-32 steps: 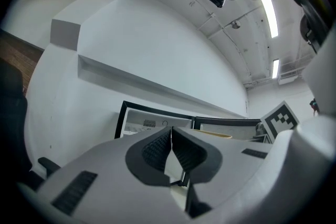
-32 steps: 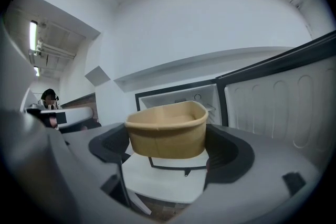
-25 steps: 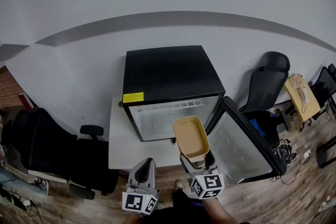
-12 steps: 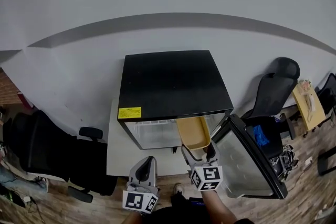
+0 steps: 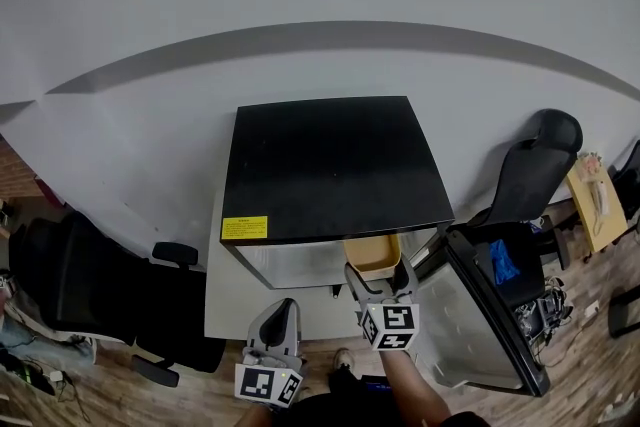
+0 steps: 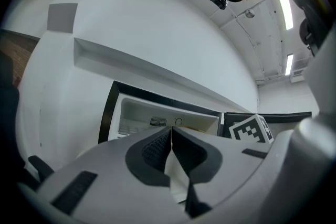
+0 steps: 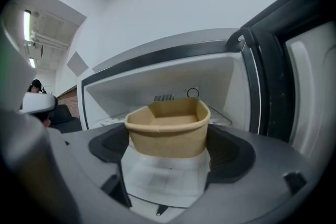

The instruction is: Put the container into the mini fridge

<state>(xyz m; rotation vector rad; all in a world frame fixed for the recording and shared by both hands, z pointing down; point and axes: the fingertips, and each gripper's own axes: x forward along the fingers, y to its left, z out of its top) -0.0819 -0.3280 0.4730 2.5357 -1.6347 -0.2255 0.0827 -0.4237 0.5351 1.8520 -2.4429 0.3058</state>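
Observation:
A tan, open-topped container (image 7: 168, 128) is clamped between the pads of my right gripper (image 7: 169, 143). It sits at the mouth of the open black mini fridge (image 5: 335, 165), whose white inside (image 7: 157, 86) fills the right gripper view. From the head view only the container's near end (image 5: 372, 258) shows under the fridge's top edge, just ahead of the right gripper (image 5: 378, 277). The fridge door (image 5: 480, 315) is swung open to the right. My left gripper (image 5: 272, 325) hangs lower left, shut with nothing in it; its pads (image 6: 157, 149) meet.
The fridge stands on a white tabletop (image 5: 225, 285) against a white wall. Black office chairs stand at the left (image 5: 90, 285) and the right (image 5: 535, 165). A small wooden table (image 5: 598, 200) is at the far right. The floor is wood.
The right gripper has carried the container forward from in front of the fridge opening into its mouth. My head has moved closer, so the fridge top now hides most of the inside.

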